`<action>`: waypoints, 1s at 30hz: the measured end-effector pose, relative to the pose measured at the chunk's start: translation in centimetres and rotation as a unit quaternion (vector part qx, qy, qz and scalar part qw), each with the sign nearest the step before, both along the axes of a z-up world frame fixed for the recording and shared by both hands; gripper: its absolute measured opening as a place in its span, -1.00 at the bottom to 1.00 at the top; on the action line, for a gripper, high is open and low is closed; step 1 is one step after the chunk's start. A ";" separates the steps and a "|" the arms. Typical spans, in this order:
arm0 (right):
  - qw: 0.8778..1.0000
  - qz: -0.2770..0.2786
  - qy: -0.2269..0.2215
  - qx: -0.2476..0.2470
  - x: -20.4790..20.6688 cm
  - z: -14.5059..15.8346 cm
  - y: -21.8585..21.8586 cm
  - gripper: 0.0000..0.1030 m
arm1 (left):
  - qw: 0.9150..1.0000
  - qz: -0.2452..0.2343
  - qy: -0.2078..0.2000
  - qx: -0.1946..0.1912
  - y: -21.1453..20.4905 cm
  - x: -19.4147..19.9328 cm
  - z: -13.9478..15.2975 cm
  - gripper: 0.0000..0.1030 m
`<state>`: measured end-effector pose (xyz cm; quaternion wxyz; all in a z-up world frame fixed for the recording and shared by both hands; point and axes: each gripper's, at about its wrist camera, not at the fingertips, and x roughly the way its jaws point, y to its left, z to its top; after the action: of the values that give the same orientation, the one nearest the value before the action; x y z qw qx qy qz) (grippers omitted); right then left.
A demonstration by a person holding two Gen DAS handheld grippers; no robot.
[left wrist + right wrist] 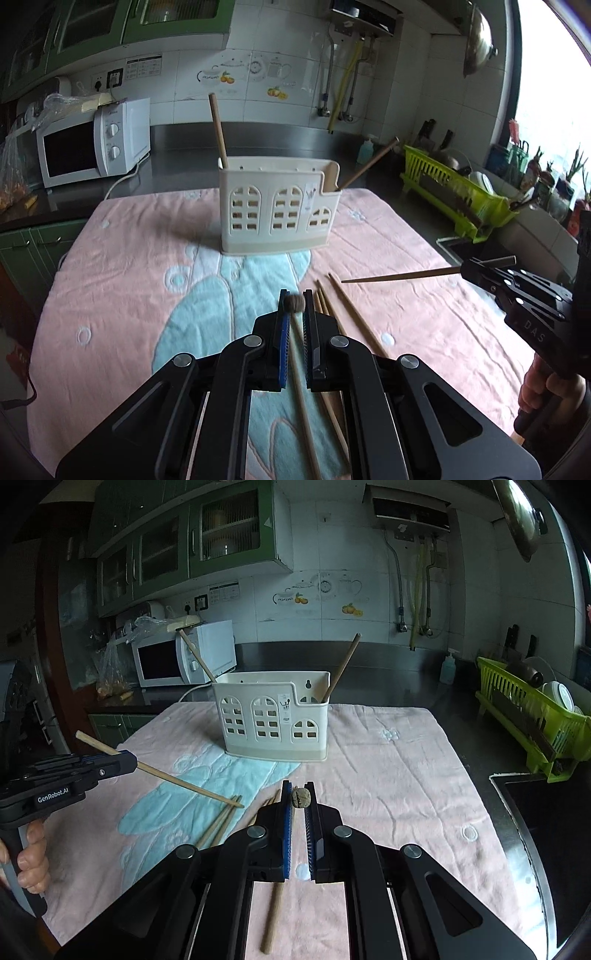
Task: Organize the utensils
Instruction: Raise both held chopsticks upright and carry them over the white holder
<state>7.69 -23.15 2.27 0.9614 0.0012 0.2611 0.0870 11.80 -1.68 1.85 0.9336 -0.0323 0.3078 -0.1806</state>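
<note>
I have a chopstick clamped in each claw: the left gripper (294, 303) is clenched on one whose butt end sits between the pads, shaft running back under the camera, and the right gripper (301, 797) grasps another the same way. From the other views, the left chopstick (192, 785) slants tip-down toward the loose chopsticks (221, 821) on the cloth, and the right chopstick (400, 276) lies nearly level, tip pointing left. The holder (279, 208) stands upright straight ahead of both claws, well apart, two sticks already leaning in it; I judge each shaft must be swung upright, tip down, before going in. Neither hand looks clearly nearer. Everything rests on a pink towel (122, 258) over a dark counter, microwave (92, 142) at the left, green rack (458, 195) at the right
</note>
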 end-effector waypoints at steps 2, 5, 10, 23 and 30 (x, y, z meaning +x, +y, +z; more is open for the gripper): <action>1.000 0.004 -0.003 0.003 0.7 0.6 -0.3 -0.87 | 1.000 0.001 -0.001 -0.007 0.2 0.7 0.7 -0.90; 1.000 0.009 -0.007 0.001 1.7 1.6 -0.5 -0.87 | 1.000 0.000 -0.011 -0.014 0.4 1.6 2.0 -0.90; 0.999 0.035 -0.012 -0.004 3.3 4.5 -0.8 -0.87 | 1.000 0.000 -0.027 -0.012 0.4 2.9 4.2 -0.91; 0.997 0.070 -0.024 -0.015 7.0 12.0 -2.4 -0.87 | 0.995 0.019 -0.094 -0.024 0.0 7.2 11.8 -0.91; 0.996 0.078 -0.011 -0.043 10.5 13.4 -2.1 -0.87 | 0.987 0.052 -0.152 -0.013 -0.6 10.5 16.3 -0.91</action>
<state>18.22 -25.23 15.65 0.9538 -0.0615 0.2529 0.1500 22.32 -2.28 18.13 0.9771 -0.0327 0.1575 -0.1390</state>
